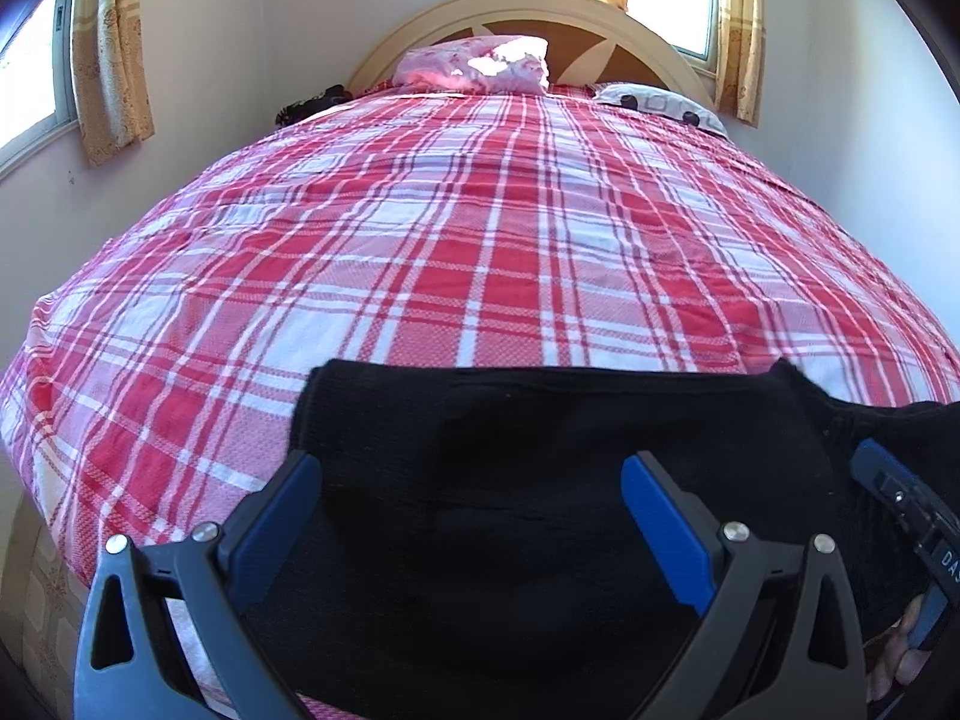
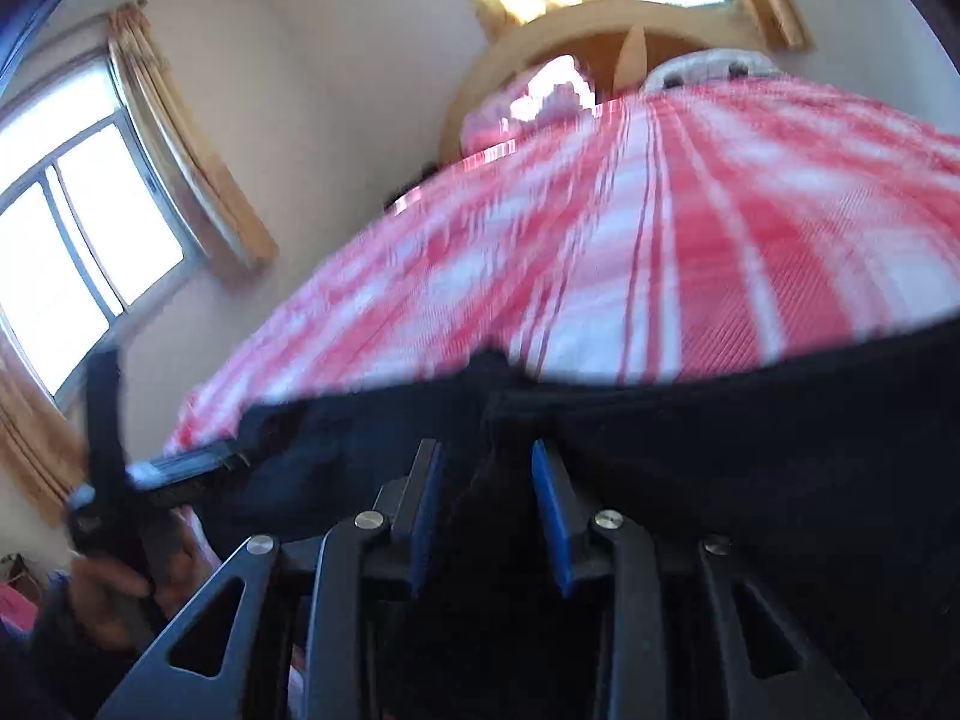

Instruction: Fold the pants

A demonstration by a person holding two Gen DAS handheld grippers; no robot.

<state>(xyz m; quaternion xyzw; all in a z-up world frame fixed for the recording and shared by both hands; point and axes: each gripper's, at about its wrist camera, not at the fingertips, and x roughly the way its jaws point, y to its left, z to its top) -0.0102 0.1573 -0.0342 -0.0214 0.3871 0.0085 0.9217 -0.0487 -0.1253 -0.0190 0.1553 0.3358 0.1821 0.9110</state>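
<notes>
Black pants (image 1: 480, 480) lie under the spread left claw (image 1: 471, 468) and half-closed right claw (image 2: 487, 456).

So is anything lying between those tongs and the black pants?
Nothing visible. The left tongs stand open directly over the black pants; the right tongs are partly open with dark fabric between them.

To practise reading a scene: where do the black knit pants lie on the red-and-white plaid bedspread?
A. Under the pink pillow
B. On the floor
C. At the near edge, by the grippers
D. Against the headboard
C: the black knit pants lie on the near end of the red-and-white plaid bedspread, under the open left gripper.
</notes>
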